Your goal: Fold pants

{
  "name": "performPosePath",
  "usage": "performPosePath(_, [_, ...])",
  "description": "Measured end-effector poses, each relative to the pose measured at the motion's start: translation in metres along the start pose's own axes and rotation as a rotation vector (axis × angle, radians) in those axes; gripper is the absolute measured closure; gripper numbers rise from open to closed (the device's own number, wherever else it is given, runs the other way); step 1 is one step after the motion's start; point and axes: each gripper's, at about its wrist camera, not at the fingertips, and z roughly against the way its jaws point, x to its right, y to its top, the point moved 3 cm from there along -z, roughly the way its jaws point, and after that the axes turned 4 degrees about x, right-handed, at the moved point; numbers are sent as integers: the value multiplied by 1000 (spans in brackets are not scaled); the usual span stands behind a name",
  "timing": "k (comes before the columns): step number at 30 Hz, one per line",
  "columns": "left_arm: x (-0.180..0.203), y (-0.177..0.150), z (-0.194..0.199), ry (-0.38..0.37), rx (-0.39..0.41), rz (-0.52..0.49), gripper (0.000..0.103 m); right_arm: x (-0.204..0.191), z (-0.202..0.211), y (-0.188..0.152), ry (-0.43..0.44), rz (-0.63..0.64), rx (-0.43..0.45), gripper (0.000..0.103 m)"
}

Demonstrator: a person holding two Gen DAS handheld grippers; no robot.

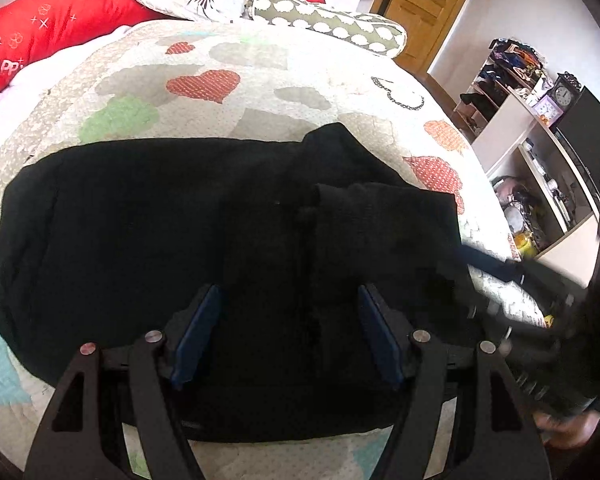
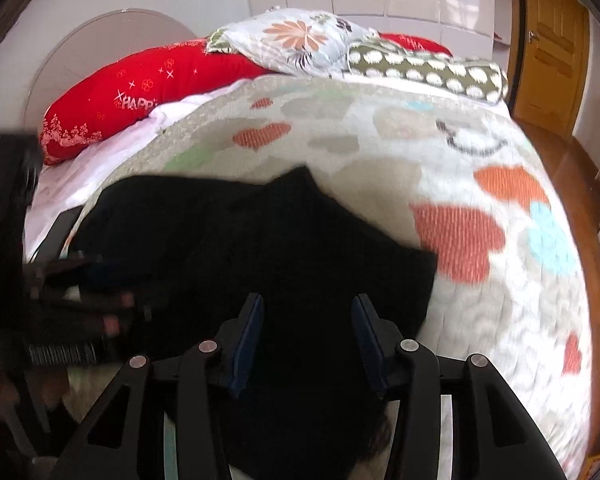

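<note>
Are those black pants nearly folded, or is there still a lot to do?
Partly done: the black pants lie on the quilt as a long band, one end already doubled over. Both tools, left and right, hover open above them, gripping nothing. Folding the band shorter seems left.

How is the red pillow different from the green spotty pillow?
The red pillow is bright red with white sparkles and letters; the green pillow is dull green with white blobs. The red pillow lies toward the left of the bed's head, the green pillow toward the right, near the door. Both are long and partly tucked under the flowery pillow.
</note>
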Motion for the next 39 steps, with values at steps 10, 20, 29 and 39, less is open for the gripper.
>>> performPosePath(10, [-5,0,24,47,48,-3,27,-8,9,4,4,-2,35,50])
performPosePath(20, [-28,-11,43,112,70,26,26,-35,-49,33,55,33,-28,48])
performPosePath(29, [-47,-15,50,141,88,77,25,-38,-18,24,46,62,14,45])
performPosePath(39, [-60,-20,54,155,95,112,26,-46,-10,18,70,67,17,40])
